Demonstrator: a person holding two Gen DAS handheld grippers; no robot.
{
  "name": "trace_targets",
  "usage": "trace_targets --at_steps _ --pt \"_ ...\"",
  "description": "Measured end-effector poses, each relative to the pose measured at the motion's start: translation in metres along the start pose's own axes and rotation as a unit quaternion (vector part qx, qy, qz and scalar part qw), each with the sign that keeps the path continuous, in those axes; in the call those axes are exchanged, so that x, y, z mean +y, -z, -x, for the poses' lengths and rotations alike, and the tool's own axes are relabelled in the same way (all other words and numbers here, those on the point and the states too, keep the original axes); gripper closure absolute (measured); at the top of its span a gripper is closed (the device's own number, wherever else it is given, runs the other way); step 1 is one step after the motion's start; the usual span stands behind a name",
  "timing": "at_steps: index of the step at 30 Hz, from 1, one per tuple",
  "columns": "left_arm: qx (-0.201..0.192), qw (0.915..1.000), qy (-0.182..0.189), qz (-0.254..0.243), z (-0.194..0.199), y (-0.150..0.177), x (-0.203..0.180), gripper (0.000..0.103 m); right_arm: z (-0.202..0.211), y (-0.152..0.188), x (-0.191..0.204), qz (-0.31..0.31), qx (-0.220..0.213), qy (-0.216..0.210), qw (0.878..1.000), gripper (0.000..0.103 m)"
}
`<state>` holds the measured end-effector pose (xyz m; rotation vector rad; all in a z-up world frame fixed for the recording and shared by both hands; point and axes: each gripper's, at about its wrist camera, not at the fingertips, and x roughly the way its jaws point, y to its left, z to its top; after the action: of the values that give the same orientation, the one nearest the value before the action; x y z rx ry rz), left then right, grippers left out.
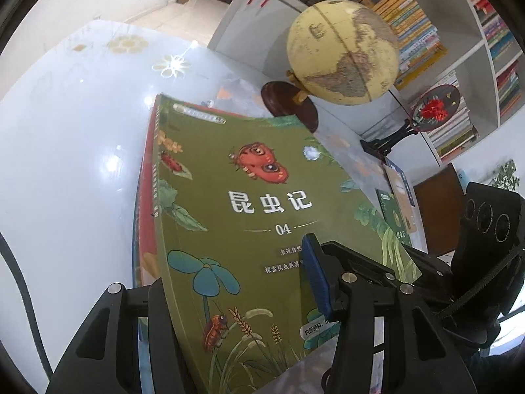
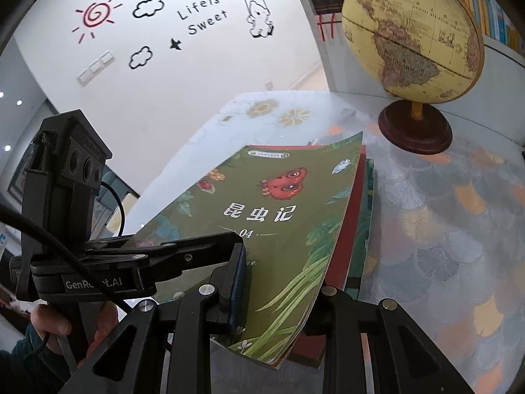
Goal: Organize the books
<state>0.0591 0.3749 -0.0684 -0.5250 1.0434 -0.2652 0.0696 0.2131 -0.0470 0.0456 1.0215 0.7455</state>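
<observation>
A stack of books is held tilted over the glossy table (image 1: 65, 164). Its top book (image 1: 249, 216) is olive green with a red insect and white title, and a red book (image 1: 147, 197) lies beneath it. My left gripper (image 1: 234, 272) is shut on the stack's near edge: the blue-padded finger (image 1: 315, 272) lies on the cover, the other finger is behind the spine side. In the right wrist view the same green book (image 2: 262, 216) curls above the red one (image 2: 347, 229). My right gripper (image 2: 283, 279) is shut on it, blue pad (image 2: 239, 282) pressing the cover.
A yellow globe (image 1: 341, 49) (image 2: 413, 32) on a dark wooden base stands just beyond the stack. A round red-flower ornament (image 1: 433, 108) and a few more books (image 1: 397, 203) sit to the right. White bookshelves (image 1: 475, 49) full of books rise behind. A hand (image 2: 49, 321) holds the left gripper.
</observation>
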Motion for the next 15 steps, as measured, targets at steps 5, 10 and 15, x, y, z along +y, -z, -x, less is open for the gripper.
trace_targets --at_steps 5,10,15 --pt "0.015 0.9998 0.001 0.012 -0.008 0.004 0.014 0.055 -0.01 0.003 -0.001 -0.02 0.015 0.011 1.0 0.077" --pt "-0.001 0.9994 -0.004 0.034 0.004 0.013 0.027 0.052 -0.024 0.008 -0.007 -0.039 0.048 0.018 0.998 0.064" --pt "-0.033 0.9959 -0.062 0.056 0.038 0.033 0.037 0.052 -0.028 0.014 -0.01 -0.037 0.082 0.035 0.995 0.052"
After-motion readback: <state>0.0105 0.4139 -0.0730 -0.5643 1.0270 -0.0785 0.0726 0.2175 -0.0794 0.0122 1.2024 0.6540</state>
